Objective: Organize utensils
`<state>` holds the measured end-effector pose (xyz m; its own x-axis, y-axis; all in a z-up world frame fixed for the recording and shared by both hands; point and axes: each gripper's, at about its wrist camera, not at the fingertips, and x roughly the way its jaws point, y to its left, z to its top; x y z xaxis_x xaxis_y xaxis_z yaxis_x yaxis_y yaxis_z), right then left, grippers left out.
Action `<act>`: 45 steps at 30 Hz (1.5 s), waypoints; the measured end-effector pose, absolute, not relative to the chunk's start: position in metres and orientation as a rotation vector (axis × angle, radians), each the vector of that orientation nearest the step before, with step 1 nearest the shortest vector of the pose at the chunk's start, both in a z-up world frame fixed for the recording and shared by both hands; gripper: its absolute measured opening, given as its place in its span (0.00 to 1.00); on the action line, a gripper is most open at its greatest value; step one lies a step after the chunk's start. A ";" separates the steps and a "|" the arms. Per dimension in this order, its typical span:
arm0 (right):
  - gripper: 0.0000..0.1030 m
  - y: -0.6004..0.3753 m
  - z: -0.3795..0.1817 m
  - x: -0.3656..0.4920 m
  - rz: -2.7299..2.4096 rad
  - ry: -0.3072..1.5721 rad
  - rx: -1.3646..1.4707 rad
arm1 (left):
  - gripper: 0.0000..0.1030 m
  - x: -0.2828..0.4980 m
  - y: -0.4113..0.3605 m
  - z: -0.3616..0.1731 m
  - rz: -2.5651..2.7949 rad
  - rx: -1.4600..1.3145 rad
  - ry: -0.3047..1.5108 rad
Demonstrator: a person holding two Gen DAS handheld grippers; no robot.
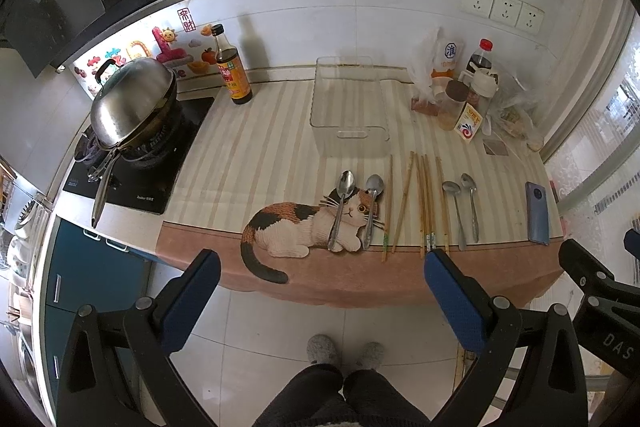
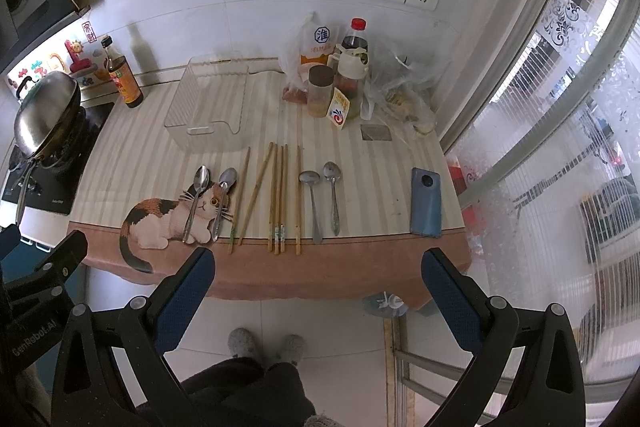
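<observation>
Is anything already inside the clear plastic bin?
No, the clear bin is empty; the spoons and chopsticks lie on the tablecloth in front of it.

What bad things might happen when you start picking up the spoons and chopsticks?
The wooden chopsticks reach the near table edge, so a nudge might knock them to the floor. The blue phone lies close to the right-hand metal spoons and might get bumped. Thin spoons may slip from the fingers.

Left gripper point(image 1: 322, 269) and right gripper point(image 2: 318, 265) held side by side, level, jaws spread wide, gripping nothing. Slippered feet point(image 1: 345, 350) planted together below.
</observation>
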<state>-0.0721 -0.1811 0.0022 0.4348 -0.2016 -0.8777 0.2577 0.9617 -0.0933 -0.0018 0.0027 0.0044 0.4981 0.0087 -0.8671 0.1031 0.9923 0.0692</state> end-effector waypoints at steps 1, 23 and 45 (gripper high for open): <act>1.00 -0.181 0.002 -0.072 -0.286 1.083 0.059 | 1.00 -0.002 0.003 0.005 -0.058 0.116 1.049; 1.00 -0.181 0.004 -0.071 -0.288 1.080 0.042 | 1.00 -0.004 -0.005 0.005 -0.063 0.119 1.034; 1.00 -0.179 0.011 -0.067 -0.287 1.071 0.042 | 1.00 0.002 -0.004 0.012 -0.072 0.110 1.030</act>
<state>-0.0670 -0.1789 0.0114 0.4460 -0.2114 -0.8697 0.2517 0.9621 -0.1048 0.0016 -0.0041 0.0120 0.5133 -0.0078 -0.8582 0.1110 0.9922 0.0574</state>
